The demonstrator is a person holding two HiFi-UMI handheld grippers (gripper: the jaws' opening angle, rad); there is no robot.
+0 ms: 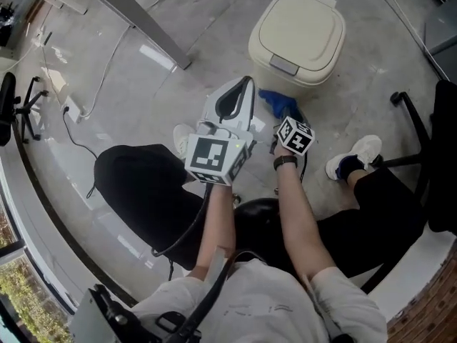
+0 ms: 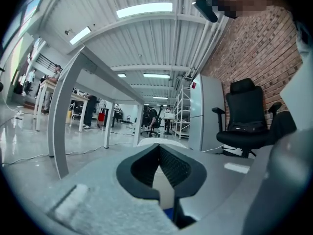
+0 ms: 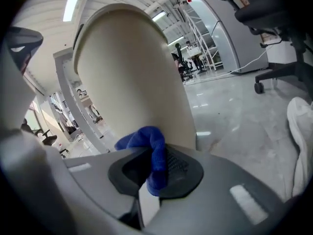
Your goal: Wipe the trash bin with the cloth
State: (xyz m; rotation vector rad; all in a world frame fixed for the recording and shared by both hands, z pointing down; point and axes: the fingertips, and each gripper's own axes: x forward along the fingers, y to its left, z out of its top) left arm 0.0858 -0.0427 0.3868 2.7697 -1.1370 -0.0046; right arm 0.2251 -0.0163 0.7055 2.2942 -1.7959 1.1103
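Note:
A cream trash bin (image 1: pixel 296 38) with its lid down stands on the floor ahead of me. My right gripper (image 1: pixel 284 116) is low at the bin's near side, shut on a blue cloth (image 1: pixel 280 104). In the right gripper view the cloth (image 3: pixel 152 148) bunches between the jaws of the right gripper (image 3: pixel 155 155), close against the bin's wall (image 3: pixel 132 82). Whether it touches the wall I cannot tell. My left gripper (image 1: pixel 246 84) hangs to the left of the cloth, pointing towards the bin. Its jaws meet with nothing between them, as the left gripper view shows for this gripper (image 2: pixel 159 150).
A chair base (image 1: pixel 414 120) and a white shoe (image 1: pixel 357 156) lie at the right. Another shoe (image 1: pixel 183 140) is at the left. A grey desk leg (image 1: pixel 143 20) slants across the back left, with cables and a power strip (image 1: pixel 73 111) on the floor.

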